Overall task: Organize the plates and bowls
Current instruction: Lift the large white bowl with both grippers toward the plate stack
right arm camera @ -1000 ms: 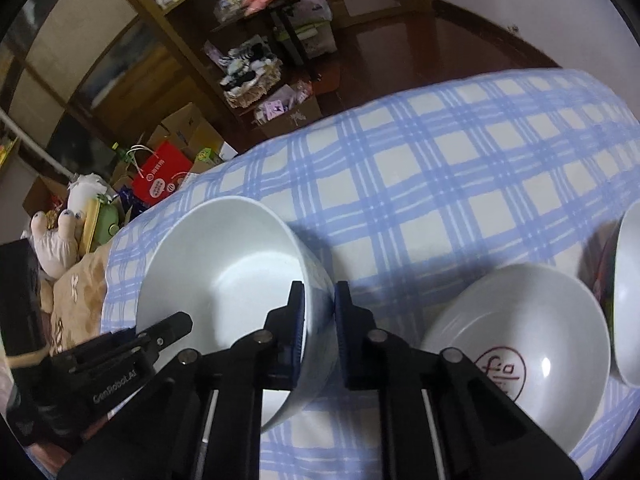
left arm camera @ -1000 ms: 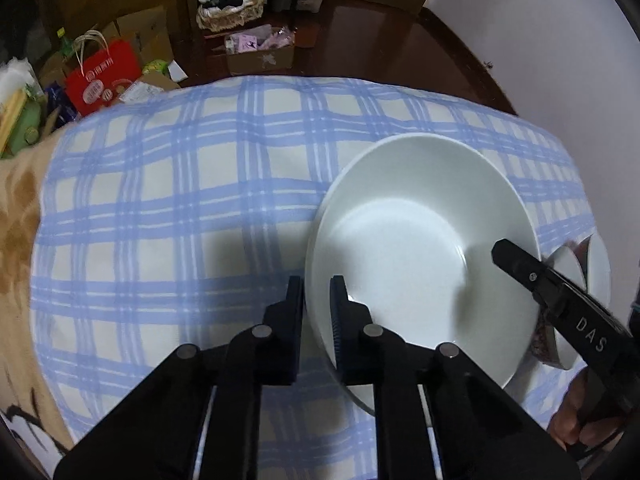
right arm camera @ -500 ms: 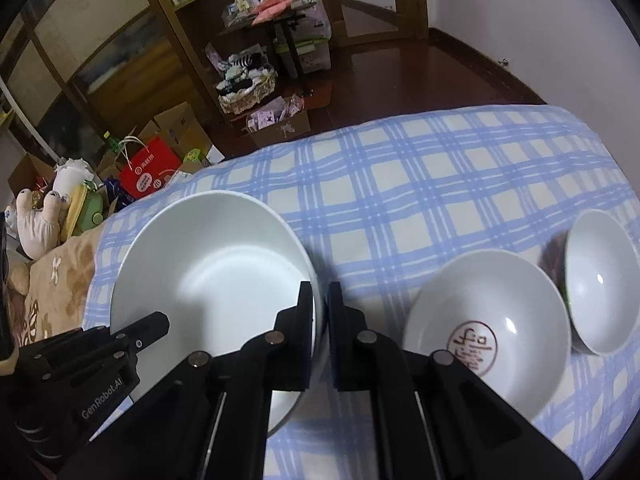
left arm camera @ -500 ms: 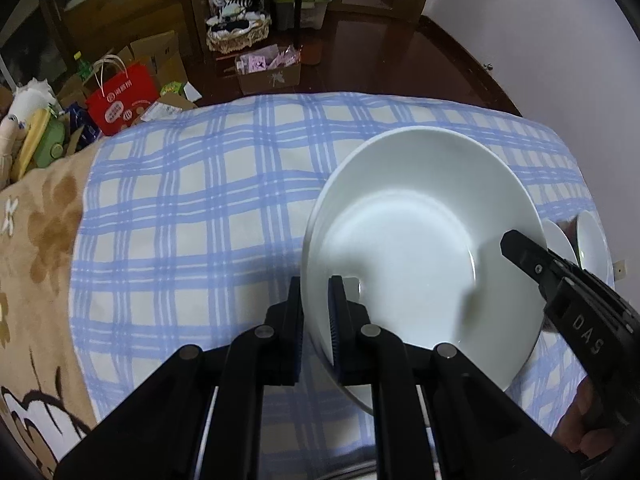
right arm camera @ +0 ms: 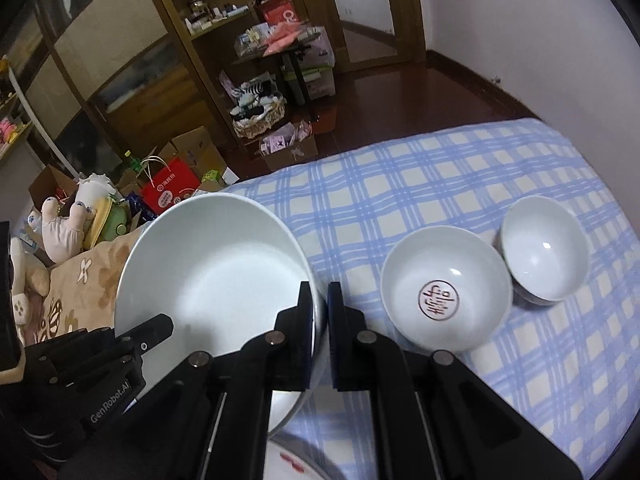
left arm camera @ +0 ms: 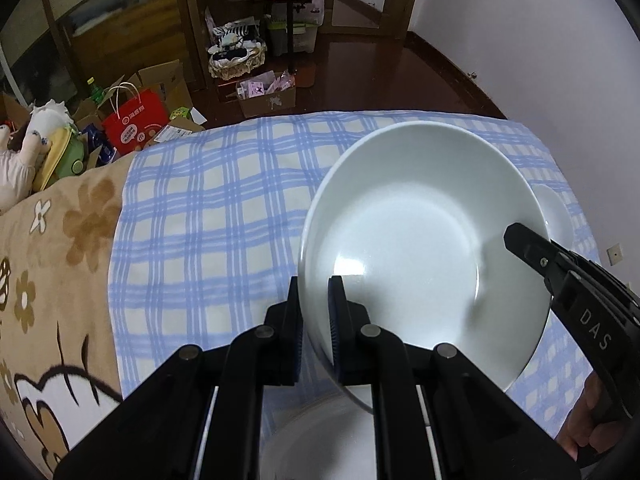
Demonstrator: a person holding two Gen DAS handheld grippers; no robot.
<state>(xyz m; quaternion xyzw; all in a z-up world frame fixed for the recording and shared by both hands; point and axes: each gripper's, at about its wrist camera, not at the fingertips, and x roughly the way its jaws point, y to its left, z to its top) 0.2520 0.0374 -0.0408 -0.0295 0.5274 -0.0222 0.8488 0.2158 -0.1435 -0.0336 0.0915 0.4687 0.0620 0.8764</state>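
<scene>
A: From the left wrist view, why do we hold the large shallow white ceramic bowl (left arm camera: 420,248) at its near-left rim?

B: Our left tool (left arm camera: 316,312) is clenched on that rim, one pad inside and one outside, and the right tool's tip (left arm camera: 532,248) bites the opposite edge. We judge that a wide dish carries steadier from two sides. It hangs tilted above the blue-and-white checked bedsheet (left arm camera: 208,216), clear of the cloth.

A: What lies under it?

B: A pale rounded dish (left arm camera: 316,440) at the bottom edge, too blurred to name.

A: And the right wrist view?

B: There our right tool (right arm camera: 320,320) grips the bowl's right rim, and the left tool (right arm camera: 156,326) holds the far side. The white bowl with a red round seal (right arm camera: 444,292) and the smaller white bowl with a dark outside (right arm camera: 544,256) sit on the sheet, rims nearly touching, well apart from ours. We judge that they are waiting to be stacked.
</scene>
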